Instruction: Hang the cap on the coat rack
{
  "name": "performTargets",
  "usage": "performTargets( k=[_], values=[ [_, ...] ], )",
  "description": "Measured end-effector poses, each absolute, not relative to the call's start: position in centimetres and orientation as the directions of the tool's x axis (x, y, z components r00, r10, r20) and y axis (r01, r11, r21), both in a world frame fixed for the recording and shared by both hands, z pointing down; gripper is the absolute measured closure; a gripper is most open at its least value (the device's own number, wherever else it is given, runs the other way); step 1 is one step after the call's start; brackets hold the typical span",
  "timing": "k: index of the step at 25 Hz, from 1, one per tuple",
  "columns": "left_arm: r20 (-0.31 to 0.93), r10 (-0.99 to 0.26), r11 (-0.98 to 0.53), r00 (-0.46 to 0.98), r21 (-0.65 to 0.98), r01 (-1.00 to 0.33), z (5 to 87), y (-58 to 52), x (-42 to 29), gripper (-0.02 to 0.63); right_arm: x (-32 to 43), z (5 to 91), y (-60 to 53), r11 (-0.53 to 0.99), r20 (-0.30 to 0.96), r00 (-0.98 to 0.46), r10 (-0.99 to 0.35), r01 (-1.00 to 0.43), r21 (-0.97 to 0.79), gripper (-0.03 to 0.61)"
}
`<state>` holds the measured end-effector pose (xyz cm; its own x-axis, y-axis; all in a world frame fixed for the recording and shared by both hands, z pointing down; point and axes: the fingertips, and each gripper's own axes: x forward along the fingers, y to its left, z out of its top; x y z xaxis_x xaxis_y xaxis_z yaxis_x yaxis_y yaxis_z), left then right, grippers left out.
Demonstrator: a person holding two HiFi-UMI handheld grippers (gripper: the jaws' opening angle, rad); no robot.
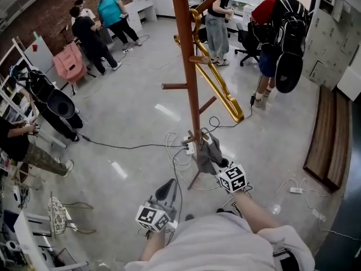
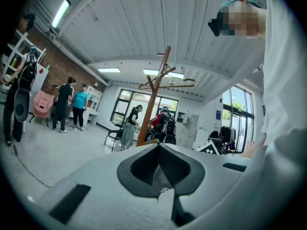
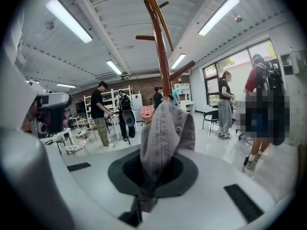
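Here, the right gripper (image 1: 217,161) is clamping a crumpled grey denim cap (image 1: 207,151); in the right gripper view its jaws are pressing together on the fabric, and the cap is standing up out of them with a small metal eyelet showing on one side. From the head view the cap is sitting low down, just beside the tall reddish-brown wooden coat rack (image 1: 189,66), close to a short lower peg; whether the cloth is touching the pole I cannot tell, and it is hanging on no peg.

The left gripper (image 2: 160,169) is keeping its jaws together with nothing between them; in the head view it is hovering lower in the picture and to the left, apart from the cap, and pointing roughly toward the rack's foot; its camera is looking level across the room at the rack.

A shiny gold curved hanger (image 1: 217,86) is hanging from the rack's upper part; white and black cables (image 1: 175,151) are lying looped on the pale glossy floor (image 1: 130,117) around the rack's base; several standing people (image 1: 93,35) are gathering farther off, and a long dark wooden bench (image 1: 330,137) is lying at the right edge.
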<state>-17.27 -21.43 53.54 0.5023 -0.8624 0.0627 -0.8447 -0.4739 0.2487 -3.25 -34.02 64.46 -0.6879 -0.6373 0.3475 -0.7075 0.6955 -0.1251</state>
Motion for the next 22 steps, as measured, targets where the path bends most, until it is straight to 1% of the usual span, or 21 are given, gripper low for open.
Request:
performTargets(
  k=[14,22],
  values=[
    [0.071,-0.878,-0.443,0.473,0.250,-0.861,53.8,-21.0,-18.5,0.604,-4.9,68.4,-37.1,0.693,0.421,-0.683,-0.597,-0.704,-0.158,0.560],
    [0.075,-0.882,-0.435,0.465,0.251,-0.865,54.2,-20.8,-18.6,0.604,-5.5,69.6,-38.3,0.686,0.438,-0.675,-0.594,-0.709,-0.165,0.560]
  ],
)
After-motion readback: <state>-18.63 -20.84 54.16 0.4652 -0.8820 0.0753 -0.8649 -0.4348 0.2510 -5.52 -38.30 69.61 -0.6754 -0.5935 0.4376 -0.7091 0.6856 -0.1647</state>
